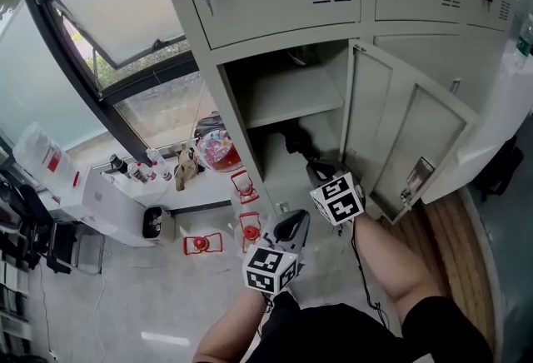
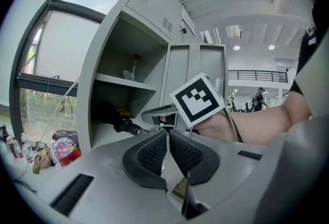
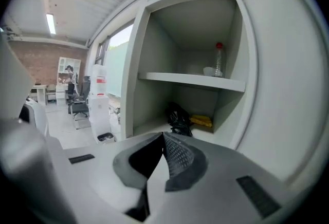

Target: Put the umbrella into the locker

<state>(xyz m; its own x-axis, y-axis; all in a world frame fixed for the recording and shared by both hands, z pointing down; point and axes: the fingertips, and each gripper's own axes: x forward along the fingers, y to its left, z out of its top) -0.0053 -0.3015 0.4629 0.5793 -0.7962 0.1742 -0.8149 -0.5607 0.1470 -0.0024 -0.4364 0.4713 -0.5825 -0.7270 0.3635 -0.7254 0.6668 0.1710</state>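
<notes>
- The locker [image 1: 229, 116] was recorded open, with its door [image 1: 408, 132] swung out to the right.
- The umbrella [image 1: 296, 141], black and folded, was seen lying on the floor of the locker's lower compartment, under the shelf [image 3: 193, 80]. Its far end was lost in shadow.
- A yellow item [image 3: 201, 121] was noted beside the umbrella at the locker's back wall; its kind could not be made out.
- A red-capped bottle [image 3: 219, 61] was observed on the locker's shelf; no label could be read.
- The left gripper [image 2: 168, 133] was found closed and empty in front of the locker.
- The right gripper [image 3: 163, 136] was likewise found closed and empty, just outside the locker's lower compartment.
- Only square black-and-white patterns were made out on the marker cube [image 1: 337, 199]; print on a white unit [image 1: 50, 161] left of the locker was too small to be read.
</notes>
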